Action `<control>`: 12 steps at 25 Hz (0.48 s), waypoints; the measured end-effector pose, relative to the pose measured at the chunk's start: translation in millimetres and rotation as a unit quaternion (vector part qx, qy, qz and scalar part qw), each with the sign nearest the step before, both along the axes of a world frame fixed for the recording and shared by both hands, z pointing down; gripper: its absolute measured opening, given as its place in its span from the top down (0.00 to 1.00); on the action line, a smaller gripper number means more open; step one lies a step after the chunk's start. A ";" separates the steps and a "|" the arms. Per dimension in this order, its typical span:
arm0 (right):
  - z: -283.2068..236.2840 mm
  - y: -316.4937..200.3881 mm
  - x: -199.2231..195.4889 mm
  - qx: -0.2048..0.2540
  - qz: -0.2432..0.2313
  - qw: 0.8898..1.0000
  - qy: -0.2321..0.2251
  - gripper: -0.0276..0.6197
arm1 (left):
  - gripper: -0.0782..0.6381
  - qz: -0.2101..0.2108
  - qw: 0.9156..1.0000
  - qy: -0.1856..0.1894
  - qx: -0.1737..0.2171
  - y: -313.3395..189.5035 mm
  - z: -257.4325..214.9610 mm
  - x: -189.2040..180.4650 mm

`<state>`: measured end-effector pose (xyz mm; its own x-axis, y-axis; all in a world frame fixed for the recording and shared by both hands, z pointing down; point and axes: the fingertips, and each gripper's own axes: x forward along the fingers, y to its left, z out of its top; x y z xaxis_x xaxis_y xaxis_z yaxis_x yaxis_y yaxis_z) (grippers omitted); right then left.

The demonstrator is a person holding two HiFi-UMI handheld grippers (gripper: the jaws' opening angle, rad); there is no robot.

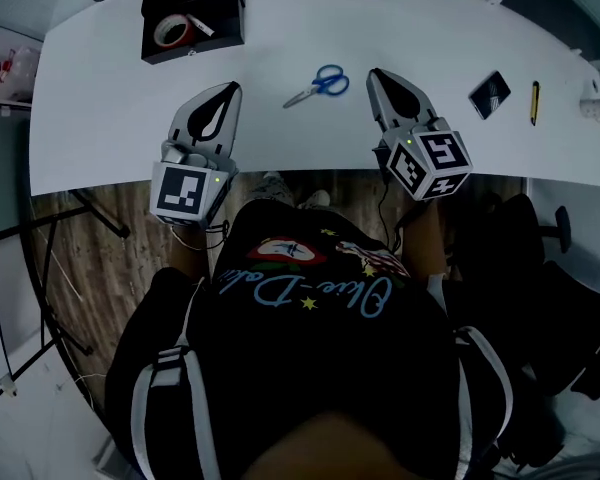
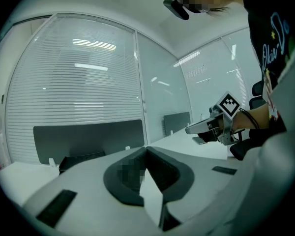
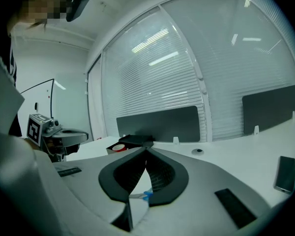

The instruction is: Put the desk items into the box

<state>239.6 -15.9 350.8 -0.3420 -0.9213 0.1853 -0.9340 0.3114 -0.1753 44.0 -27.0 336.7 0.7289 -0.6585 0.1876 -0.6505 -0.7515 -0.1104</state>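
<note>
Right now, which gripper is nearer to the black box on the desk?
Left. The left gripper is just below the black box in the head view, toward the person. The right gripper is farther away, to the box's right, past the scissors.

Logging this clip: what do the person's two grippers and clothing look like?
The left gripper and right gripper both have light grey, tapering jaws. These are lined with black pads that enclose a teardrop-shaped opening. Each gripper carries a white cube with black square markers at its rear. The person wears a black top with script lettering and stars.
</note>
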 end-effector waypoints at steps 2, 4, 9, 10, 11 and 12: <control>-1.5 -2.7 -4.5 0.003 0.000 1.000 -0.005 0.94 | 0.90 -0.004 1.000 -0.004 0.000 -3.7 -0.2 -10.0; -4.1 -5.0 -10.5 0.004 -0.001 1.000 -0.011 0.94 | 0.90 -0.004 1.000 0.003 0.006 -10.3 -4.4 -16.1; -10.0 -11.9 -23.2 0.009 -0.016 1.000 0.002 0.94 | 0.90 0.021 0.999 0.030 0.018 -23.9 -25.1 -8.3; -11.5 -14.9 -26.0 0.012 -0.018 1.000 0.008 0.94 | 0.90 0.029 0.999 0.027 0.021 -25.6 -26.0 -6.3; -12.5 -16.8 -29.9 0.014 -0.021 1.000 0.014 0.94 | 0.90 0.034 0.999 0.025 0.021 -26.9 -24.8 -5.9; -12.8 -17.6 -34.3 0.015 -0.026 0.999 0.018 0.94 | 0.90 0.037 0.999 0.025 0.017 -28.0 -21.9 -7.1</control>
<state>205.2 -33.5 337.9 -0.3829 -0.9078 0.1710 -0.9220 0.3641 -0.1315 36.8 -55.0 314.8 0.7832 -0.6083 0.1283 -0.5989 -0.7936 -0.1067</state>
